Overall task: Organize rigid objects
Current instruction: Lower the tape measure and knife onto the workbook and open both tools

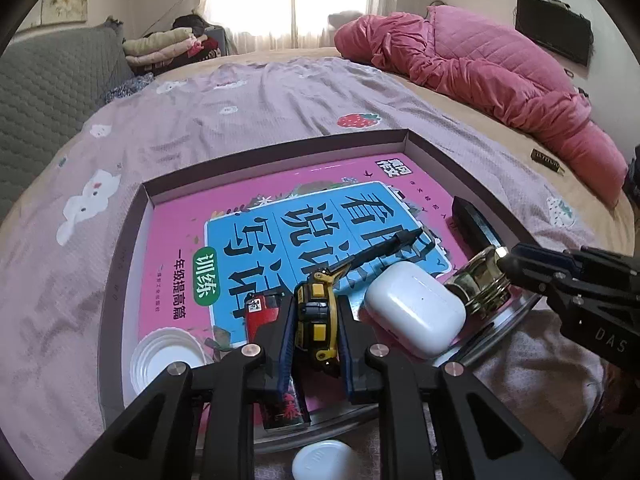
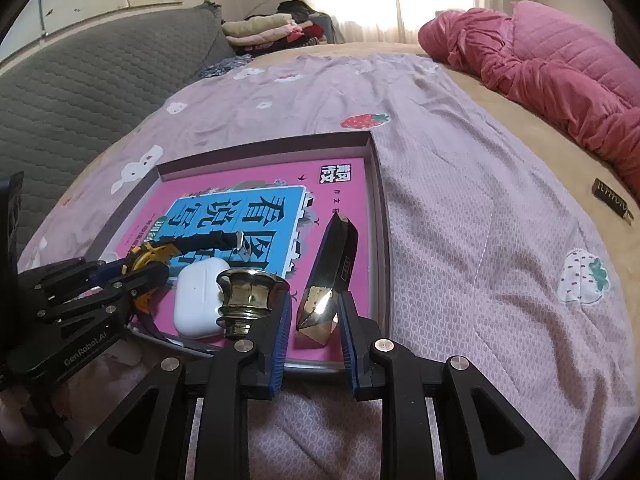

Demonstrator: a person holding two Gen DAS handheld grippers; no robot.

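Note:
A shallow box lid lies on the bed with a pink book inside. My left gripper is shut on a yellow and black tape measure over the book; it also shows in the right wrist view. A white earbud case and a gold knob lie to its right. My right gripper is open, its jaws on either side of a black and gold faceted bar without touching it. The knob stands just left of the right gripper's left finger.
A red and black lighter, a stack of white caps and another white cap lie near the left gripper. A pink quilt is heaped at the far right. A small dark bar lies on the bedsheet to the right.

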